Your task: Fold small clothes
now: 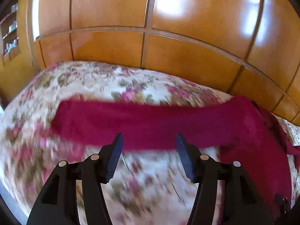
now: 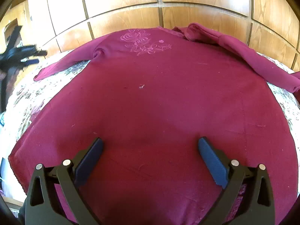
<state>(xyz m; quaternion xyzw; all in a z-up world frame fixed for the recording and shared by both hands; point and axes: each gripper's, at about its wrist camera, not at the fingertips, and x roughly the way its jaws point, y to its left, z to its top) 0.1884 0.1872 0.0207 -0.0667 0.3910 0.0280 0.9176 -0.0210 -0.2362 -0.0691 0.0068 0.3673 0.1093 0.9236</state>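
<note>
A dark red long-sleeved top (image 2: pixel 153 97) with a pink embroidered rose (image 2: pixel 144 44) lies spread flat on a floral bedspread (image 2: pixel 28 97). Its left sleeve (image 2: pixel 61 65) stretches out to the left; its right sleeve (image 2: pixel 253 60) is bunched near the collar. My right gripper (image 2: pixel 150 144) is open and empty just above the top's lower part. My left gripper (image 1: pixel 149 140) is open and empty, over the bedspread (image 1: pixel 93 82) at the near edge of the left sleeve (image 1: pixel 140 123). It also shows blurred at the far left of the right wrist view (image 2: pixel 20 56).
A wall of glossy wooden wardrobe panels (image 1: pixel 168 37) stands right behind the bed. Open shelves (image 1: pixel 11 33) with small items are at the far left. The bed's left edge (image 1: pixel 7 196) drops off at the lower left.
</note>
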